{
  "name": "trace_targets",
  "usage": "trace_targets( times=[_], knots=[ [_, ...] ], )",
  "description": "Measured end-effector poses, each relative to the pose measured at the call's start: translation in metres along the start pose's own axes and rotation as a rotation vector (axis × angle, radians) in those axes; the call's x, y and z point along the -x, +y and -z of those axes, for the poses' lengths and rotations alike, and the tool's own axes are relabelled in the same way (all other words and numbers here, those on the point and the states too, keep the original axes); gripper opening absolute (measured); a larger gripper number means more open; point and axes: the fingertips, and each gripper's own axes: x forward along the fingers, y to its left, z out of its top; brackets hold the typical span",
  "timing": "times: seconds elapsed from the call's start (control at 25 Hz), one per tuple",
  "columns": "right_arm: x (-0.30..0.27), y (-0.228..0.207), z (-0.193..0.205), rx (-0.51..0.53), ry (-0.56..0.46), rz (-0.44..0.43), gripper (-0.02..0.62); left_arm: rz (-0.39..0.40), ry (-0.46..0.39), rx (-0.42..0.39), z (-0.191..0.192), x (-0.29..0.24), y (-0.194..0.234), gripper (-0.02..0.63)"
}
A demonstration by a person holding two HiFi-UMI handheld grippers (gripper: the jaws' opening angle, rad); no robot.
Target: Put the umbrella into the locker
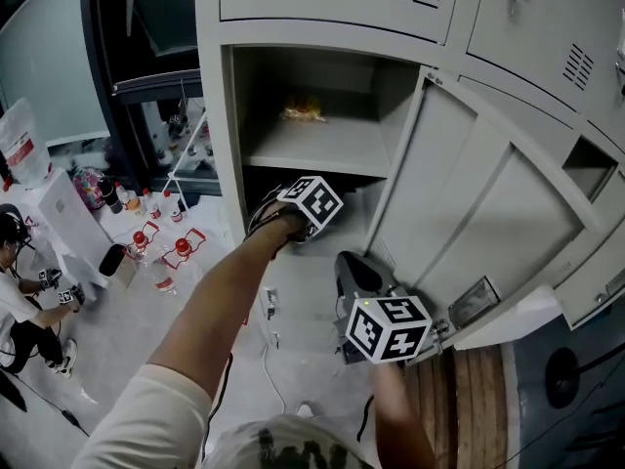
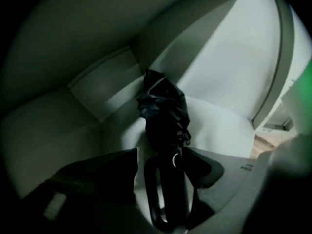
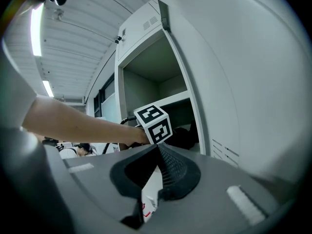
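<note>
The left claw stands released around the handle of the black umbrella, which rests in the lower compartment of the locker. In pulling back, a jaw could snag the handle loop and drag the umbrella out. The right claw is clenched on nothing beside the door.

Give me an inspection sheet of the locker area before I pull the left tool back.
Surface: lower locker compartment, pale metal.
Job's things: black folded umbrella inside that compartment; locker door open.
Clutter: yellowish thing on the upper shelf; red-capped bottles on the floor.
Grippers: left tool open, umbrella handle between its jaws; right tool shut, empty, by the door.
Cables: thin cable on the floor.
Surroundings: a person sitting at left.
</note>
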Motion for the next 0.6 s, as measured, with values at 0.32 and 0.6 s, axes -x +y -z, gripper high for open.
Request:
trace_targets(
  times=[0.32,0.6],
  knots=[
    [0.014,0.0,-0.011,0.012,-0.023,0.064,-0.012,0.007,-0.183,0.042,-0.01,0.043,-0.009,0.301],
    [0.036,0.0,-0.023,0.025,-0.045,0.117,-0.012,0.087,-0.425,0.113,-0.019,0.118,-0.024,0.276]
  ],
)
